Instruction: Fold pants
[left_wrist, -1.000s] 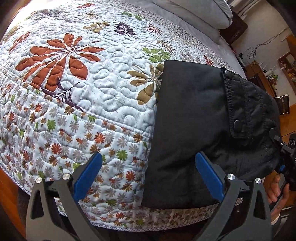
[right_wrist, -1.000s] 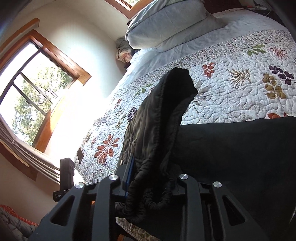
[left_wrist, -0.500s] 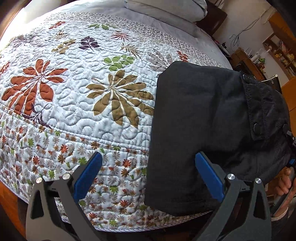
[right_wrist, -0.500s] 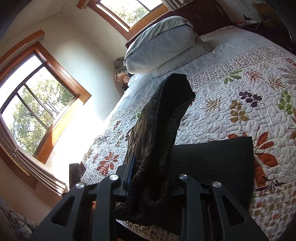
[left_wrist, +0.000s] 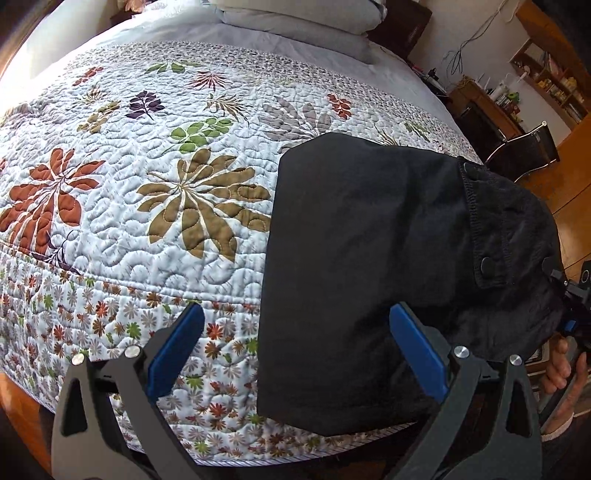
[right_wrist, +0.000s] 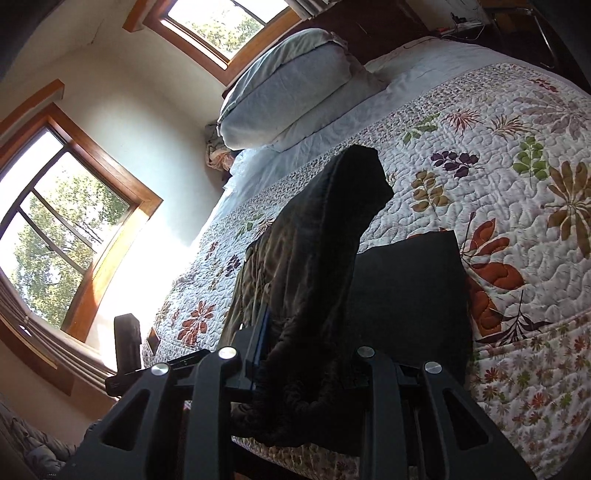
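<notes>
Folded black pants (left_wrist: 362, 258) on the quilted bedspread (left_wrist: 166, 236) are pinched at the waistband by the right gripper (right_wrist: 306, 354); the left gripper (left_wrist: 295, 354) is spread, empty. Final fold judged next.

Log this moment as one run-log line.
left gripper: open, empty | right gripper: shut on pants waistband | pants: folded on quilt, near edge

The bunched pants (right_wrist: 317, 258) hide the right tongs' (right_wrist: 295, 354) pads.
</notes>
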